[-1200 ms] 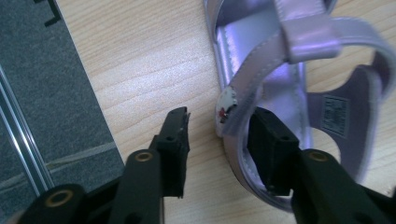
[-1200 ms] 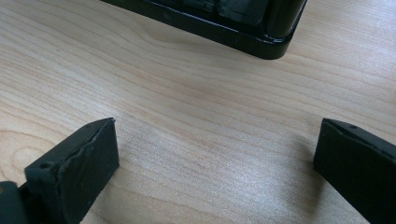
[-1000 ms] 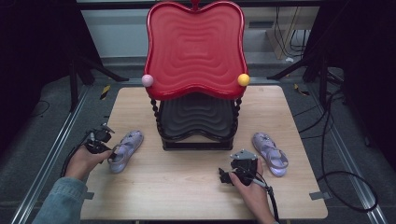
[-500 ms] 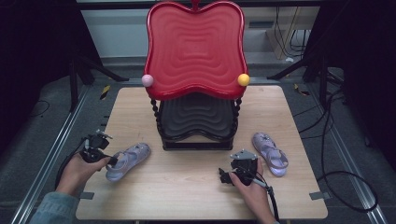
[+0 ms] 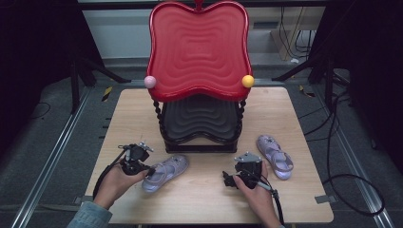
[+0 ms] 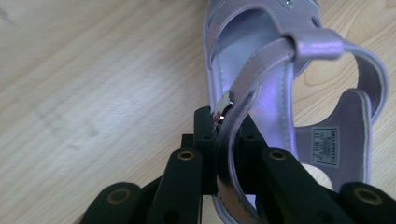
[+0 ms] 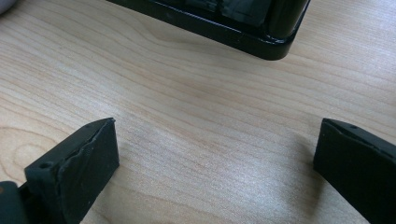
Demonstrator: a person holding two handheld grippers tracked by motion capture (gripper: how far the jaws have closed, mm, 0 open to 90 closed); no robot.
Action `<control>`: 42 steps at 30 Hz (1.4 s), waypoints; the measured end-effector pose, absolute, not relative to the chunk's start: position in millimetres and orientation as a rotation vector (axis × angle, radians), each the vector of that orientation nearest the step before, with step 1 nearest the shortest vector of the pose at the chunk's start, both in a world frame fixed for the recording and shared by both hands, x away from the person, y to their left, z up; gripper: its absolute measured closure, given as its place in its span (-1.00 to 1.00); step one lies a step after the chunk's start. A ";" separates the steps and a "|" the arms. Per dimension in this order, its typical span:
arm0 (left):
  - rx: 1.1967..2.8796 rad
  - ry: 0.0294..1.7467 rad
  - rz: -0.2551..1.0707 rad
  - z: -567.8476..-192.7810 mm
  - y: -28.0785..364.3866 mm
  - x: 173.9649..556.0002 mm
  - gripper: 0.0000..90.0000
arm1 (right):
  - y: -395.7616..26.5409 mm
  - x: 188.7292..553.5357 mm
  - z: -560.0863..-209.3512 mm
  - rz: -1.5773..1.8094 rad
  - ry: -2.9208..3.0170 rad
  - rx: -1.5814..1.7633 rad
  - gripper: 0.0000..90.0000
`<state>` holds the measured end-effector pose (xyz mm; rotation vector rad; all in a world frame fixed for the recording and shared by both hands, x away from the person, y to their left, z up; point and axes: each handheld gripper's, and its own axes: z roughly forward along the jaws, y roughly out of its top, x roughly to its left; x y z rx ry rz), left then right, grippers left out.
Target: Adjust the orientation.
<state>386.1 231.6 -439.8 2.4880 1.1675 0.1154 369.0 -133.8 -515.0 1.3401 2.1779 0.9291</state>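
Wood-grain table (image 5: 199, 199): left claw (image 6: 223, 128) pinches glossy lilac sandal (image 6: 280, 84).

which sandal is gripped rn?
The lilac strappy sandal left of centre: left gripper is clamped on its strap. The other lilac sandal, at right, lies untouched.
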 end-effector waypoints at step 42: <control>2.646 0.985 0.156 -435.7 187.9 341.6 0.26 | -133.8 369.0 -515.0 0.929 2.178 1.340 -0.99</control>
